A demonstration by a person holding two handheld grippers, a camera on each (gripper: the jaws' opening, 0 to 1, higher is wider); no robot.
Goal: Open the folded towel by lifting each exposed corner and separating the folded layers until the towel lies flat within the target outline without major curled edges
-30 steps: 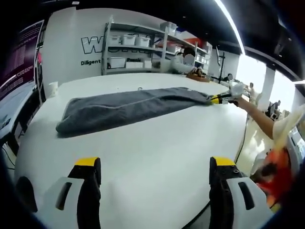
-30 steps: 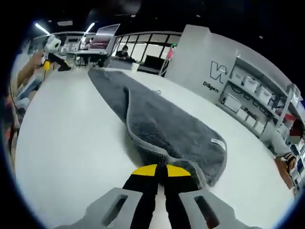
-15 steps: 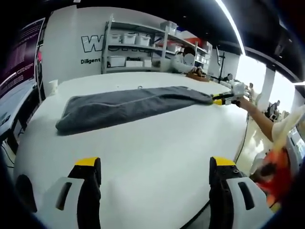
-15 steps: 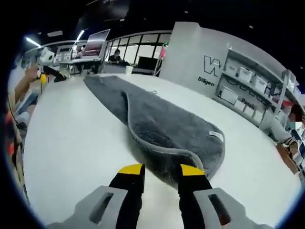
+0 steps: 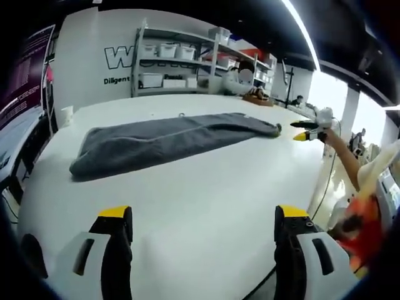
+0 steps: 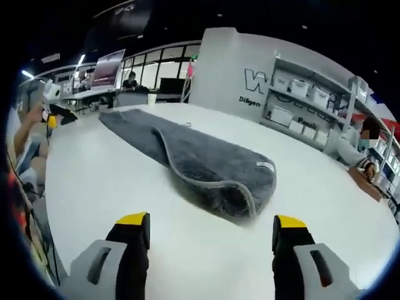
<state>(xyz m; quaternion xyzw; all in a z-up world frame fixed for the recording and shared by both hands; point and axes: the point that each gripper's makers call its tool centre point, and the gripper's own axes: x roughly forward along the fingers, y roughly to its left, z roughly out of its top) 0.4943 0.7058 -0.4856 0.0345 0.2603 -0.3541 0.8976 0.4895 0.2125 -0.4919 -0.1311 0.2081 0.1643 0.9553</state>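
Observation:
A long grey towel (image 5: 162, 137) lies folded lengthwise on the white table (image 5: 187, 200), stretching from left to right in the left gripper view. My left gripper (image 5: 203, 215) stands open above the table's near edge, well short of the towel. The right gripper (image 5: 306, 133) shows at the far right, open, just off the towel's end. In the right gripper view the towel (image 6: 187, 159) has a folded-over layer with a light hem and a small white label (image 6: 265, 165). My right gripper (image 6: 209, 222) is open, a short way back from the towel's near end.
Shelving with white bins (image 5: 181, 62) stands against the far wall. A person (image 5: 240, 78) sits at the table's far side. My own arm and sleeve (image 5: 362, 181) reach along the right. A white cup (image 5: 67, 115) stands near the left edge. Desks and monitors (image 6: 119, 69) lie beyond.
The right gripper let go of the towel's end, opened wide and drew back from it. The towel's end now rests on the table. The left gripper has stayed put.

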